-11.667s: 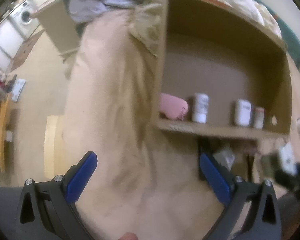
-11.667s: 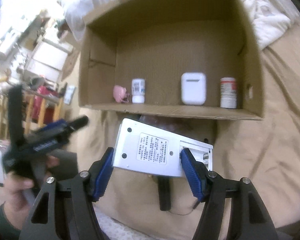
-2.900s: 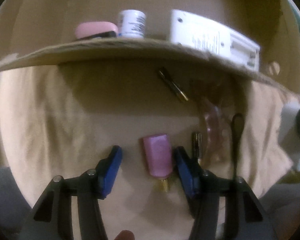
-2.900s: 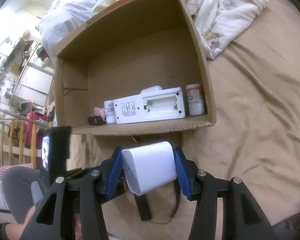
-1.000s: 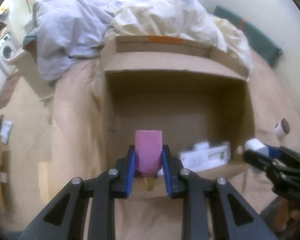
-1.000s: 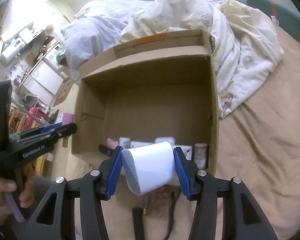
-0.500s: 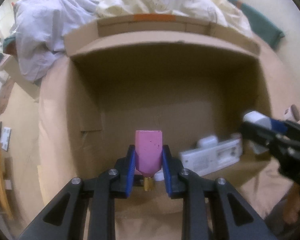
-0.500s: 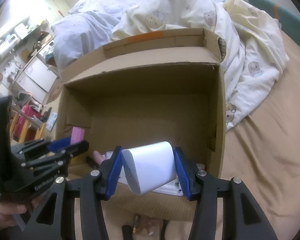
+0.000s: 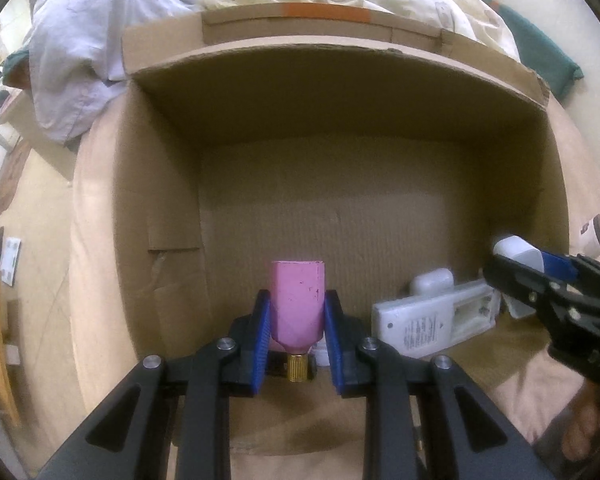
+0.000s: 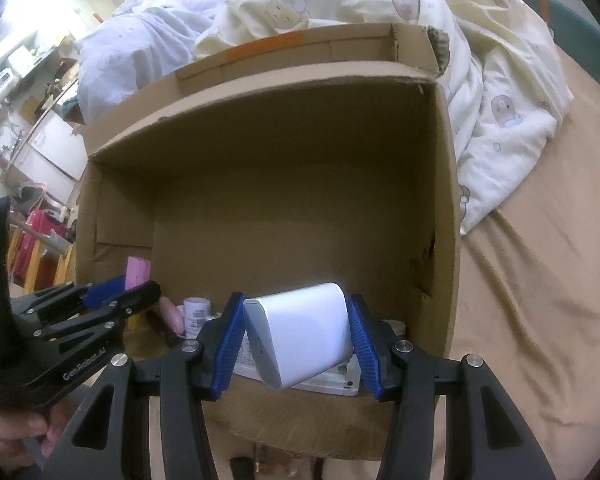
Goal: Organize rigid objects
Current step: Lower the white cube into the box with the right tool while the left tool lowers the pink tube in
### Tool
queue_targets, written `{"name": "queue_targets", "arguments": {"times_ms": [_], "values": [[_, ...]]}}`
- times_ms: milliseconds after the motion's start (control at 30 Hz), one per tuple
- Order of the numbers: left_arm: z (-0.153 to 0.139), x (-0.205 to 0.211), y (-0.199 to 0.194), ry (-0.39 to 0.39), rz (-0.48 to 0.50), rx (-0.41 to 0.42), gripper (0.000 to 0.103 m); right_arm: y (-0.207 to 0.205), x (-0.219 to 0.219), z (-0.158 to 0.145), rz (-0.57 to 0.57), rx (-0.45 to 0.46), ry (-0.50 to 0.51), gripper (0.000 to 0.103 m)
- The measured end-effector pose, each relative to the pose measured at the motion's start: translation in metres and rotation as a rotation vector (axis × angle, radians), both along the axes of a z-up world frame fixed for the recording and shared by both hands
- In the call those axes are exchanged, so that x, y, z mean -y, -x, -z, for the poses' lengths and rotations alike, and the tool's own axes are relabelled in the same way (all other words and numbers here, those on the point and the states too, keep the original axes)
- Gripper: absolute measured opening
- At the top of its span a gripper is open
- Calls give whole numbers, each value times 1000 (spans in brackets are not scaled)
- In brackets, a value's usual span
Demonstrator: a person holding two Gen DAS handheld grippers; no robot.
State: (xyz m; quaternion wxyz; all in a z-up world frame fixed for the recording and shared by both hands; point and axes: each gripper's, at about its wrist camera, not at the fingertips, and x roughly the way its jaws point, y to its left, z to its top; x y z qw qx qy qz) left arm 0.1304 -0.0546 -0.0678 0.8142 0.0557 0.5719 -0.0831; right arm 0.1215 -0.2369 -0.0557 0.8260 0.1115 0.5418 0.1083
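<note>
My left gripper (image 9: pixel 296 316) is shut on a pink bottle with a gold cap (image 9: pixel 297 308), held over the front left of the open cardboard box (image 9: pixel 340 92). My right gripper (image 10: pixel 296 340) is shut on a white rounded case (image 10: pixel 300 336), held over the box's front right. Each gripper shows in the other's view: the right gripper (image 9: pixel 540 264) at the right edge, the left gripper (image 10: pixel 112 292) at the left with the pink bottle (image 10: pixel 137 273). On the box floor lie a white flat device (image 9: pixel 432 324), a small white case (image 9: pixel 432 282), a white jar (image 10: pixel 196 316) and a pink item (image 10: pixel 170 314).
The box (image 10: pixel 260 184) lies on a tan bedsheet (image 10: pixel 540 280). Cream and pale blue bedding (image 10: pixel 380 0) is piled behind it. A small white tube (image 9: pixel 594 236) lies outside the box on the right. Dark items (image 10: pixel 244 466) lie on the sheet before the box.
Both grippers have moved forward and lower, toward the box opening, each still holding its object. The box fills more of both views.
</note>
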Motion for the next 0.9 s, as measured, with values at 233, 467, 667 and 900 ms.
{"name": "queue_targets", "arguments": {"times_ms": [233,467,667,900], "values": [[3,7,0,-44,26,10,26,0,-3,5,-4,-18,9,53],[-7,10,5,13,43,68,73,0,9,-12,48,45,-64,63],[-5,16,7,-37,63,66,73,3,19,-26,86,111,-131,101],[-7,17,5,-25,42,24,73,4,10,-22,75,114,-66,103]]}}
